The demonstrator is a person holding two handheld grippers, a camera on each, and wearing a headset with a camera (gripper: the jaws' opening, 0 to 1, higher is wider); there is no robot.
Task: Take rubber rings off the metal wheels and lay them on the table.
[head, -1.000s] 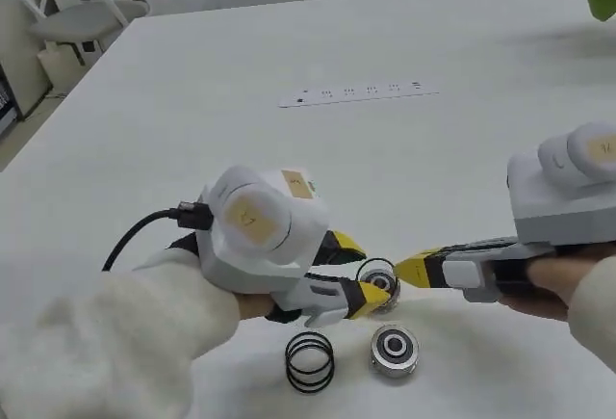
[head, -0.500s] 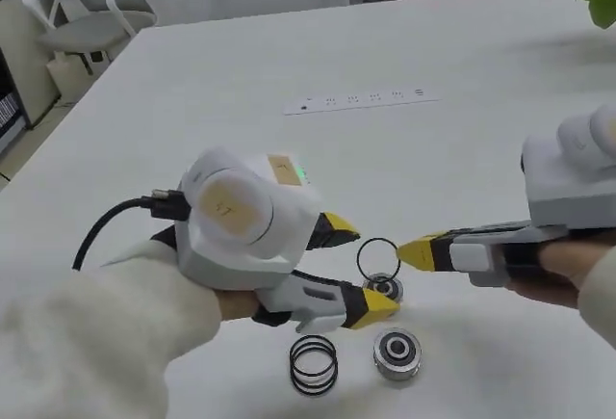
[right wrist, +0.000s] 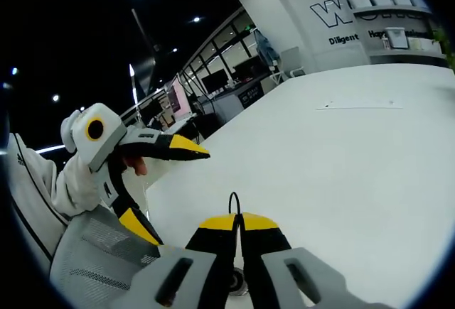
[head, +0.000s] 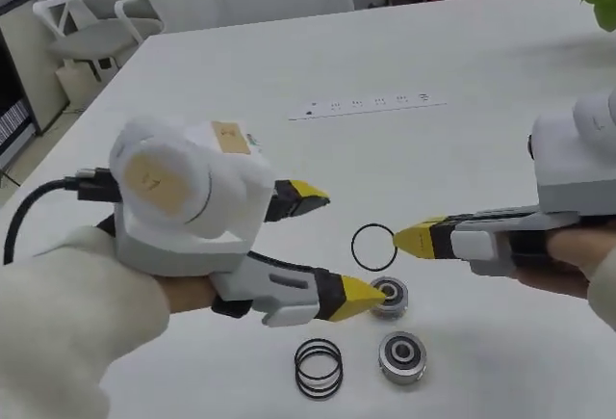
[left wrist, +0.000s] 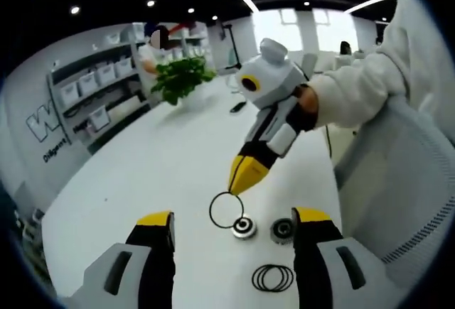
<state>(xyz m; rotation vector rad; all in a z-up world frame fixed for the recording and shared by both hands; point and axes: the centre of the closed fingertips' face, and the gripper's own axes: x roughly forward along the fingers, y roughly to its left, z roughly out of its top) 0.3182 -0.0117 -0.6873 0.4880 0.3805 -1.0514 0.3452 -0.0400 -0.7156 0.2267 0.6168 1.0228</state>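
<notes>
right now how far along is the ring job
Done: a stack of rubber rings lies on the table. In hand: the right claw is shut on one ring, held above the far wheel, off it. Left: laying that ring down; whether the near wheel still carries rings is unclear.

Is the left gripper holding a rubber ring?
No, the left gripper stands open and empty; the right gripper pinches the ring.
</notes>
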